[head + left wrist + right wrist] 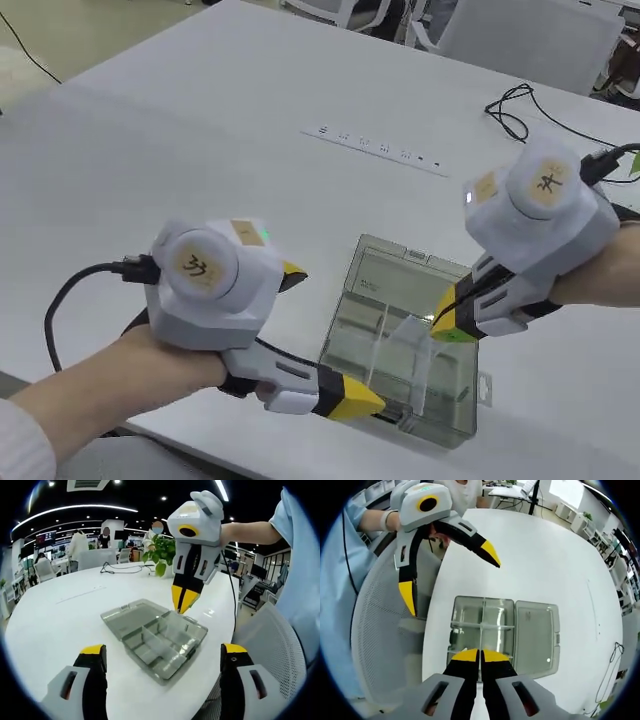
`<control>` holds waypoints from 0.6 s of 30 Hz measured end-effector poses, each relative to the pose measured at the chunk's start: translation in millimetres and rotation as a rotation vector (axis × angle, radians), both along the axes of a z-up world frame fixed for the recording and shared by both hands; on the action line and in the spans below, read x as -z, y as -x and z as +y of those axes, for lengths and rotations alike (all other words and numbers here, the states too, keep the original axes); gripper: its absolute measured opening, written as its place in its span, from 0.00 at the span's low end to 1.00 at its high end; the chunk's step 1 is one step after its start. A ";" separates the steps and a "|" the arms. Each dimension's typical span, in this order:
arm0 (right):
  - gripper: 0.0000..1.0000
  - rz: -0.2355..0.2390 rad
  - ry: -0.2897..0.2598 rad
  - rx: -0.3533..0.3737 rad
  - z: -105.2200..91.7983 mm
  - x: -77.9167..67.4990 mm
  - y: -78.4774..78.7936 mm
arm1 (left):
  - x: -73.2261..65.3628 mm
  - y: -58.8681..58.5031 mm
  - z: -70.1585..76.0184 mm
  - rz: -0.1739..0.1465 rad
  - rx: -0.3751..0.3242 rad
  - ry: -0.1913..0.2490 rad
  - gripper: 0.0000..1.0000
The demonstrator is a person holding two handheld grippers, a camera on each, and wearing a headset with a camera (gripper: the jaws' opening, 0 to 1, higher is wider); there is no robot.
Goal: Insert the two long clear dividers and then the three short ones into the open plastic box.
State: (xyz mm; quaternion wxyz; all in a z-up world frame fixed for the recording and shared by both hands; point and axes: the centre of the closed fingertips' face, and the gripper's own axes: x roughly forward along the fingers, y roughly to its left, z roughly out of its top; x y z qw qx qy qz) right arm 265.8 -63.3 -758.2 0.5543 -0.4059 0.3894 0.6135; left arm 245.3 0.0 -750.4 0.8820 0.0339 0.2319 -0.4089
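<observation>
Nearest to you, your left gripper [328, 336] has its jaws spread wide and holds nothing, at the near side of the box [440, 432]. The box lies open on the table [200, 120], and some clear walls already stand inside. Above it, your right gripper [445, 325] has its tips pressed together, it seems on the top edge of a tilted divider [408, 350]. I judge you are in the middle of inserting. Next, you should bring this divider upright, line it with its slots and push straight down. How many dividers are seated, long or short, is hard to make out through the clear plastic.
</observation>
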 end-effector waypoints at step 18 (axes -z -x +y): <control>0.02 -0.002 -0.035 0.034 4.8 2.5 -2.5 | 6.7 2.5 -2.1 0.021 0.002 0.004 0.94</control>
